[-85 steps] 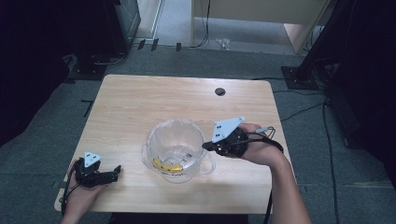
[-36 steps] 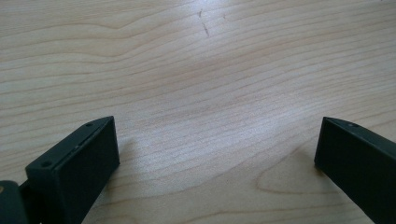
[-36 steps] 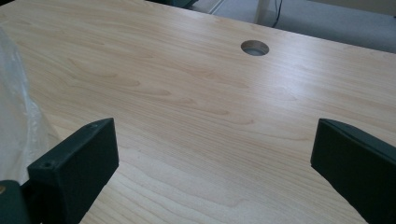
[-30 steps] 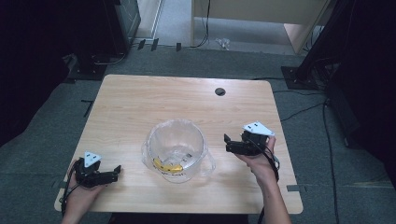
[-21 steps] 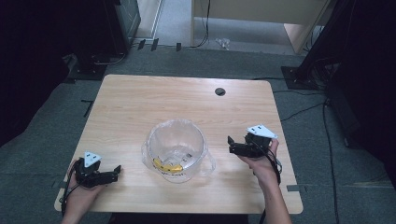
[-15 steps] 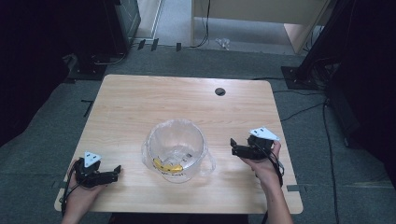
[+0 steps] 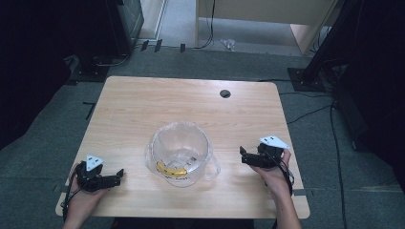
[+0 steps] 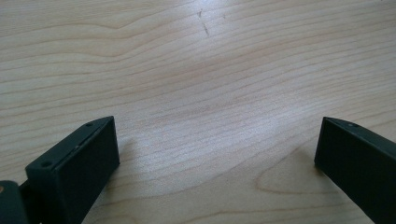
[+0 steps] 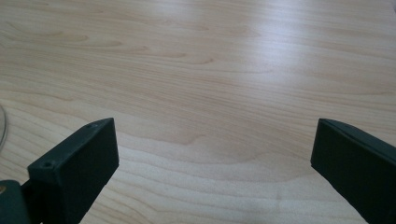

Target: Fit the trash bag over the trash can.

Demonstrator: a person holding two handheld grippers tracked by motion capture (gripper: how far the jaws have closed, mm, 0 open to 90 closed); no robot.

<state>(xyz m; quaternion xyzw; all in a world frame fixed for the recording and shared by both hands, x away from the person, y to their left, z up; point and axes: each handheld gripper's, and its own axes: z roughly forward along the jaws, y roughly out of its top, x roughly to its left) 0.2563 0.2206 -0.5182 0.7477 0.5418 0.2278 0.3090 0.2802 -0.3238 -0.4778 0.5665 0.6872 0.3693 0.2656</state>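
Note:
A clear bowl-shaped container (image 7: 180,152) stands at the middle front of the wooden table (image 7: 191,109), with a yellow item (image 7: 172,170) lying in its bottom. My left gripper (image 7: 119,175) rests near the front left corner, open, with bare wood between its jaws (image 8: 215,149). To the right of the container, my right gripper (image 7: 243,156) sits low over the table, open as well, its jaws wide apart over bare wood (image 9: 215,149). Both grippers stand apart from the container.
A dark round hole (image 7: 225,93) sits near the table's far edge. Grey carpet surrounds the table, with black stands (image 7: 315,62) and cables (image 7: 305,112) at the right and dark equipment (image 7: 119,24) at the back left.
My right gripper has drawn away from the container's rim, moving right and toward the front edge. The left gripper has stayed where it was.

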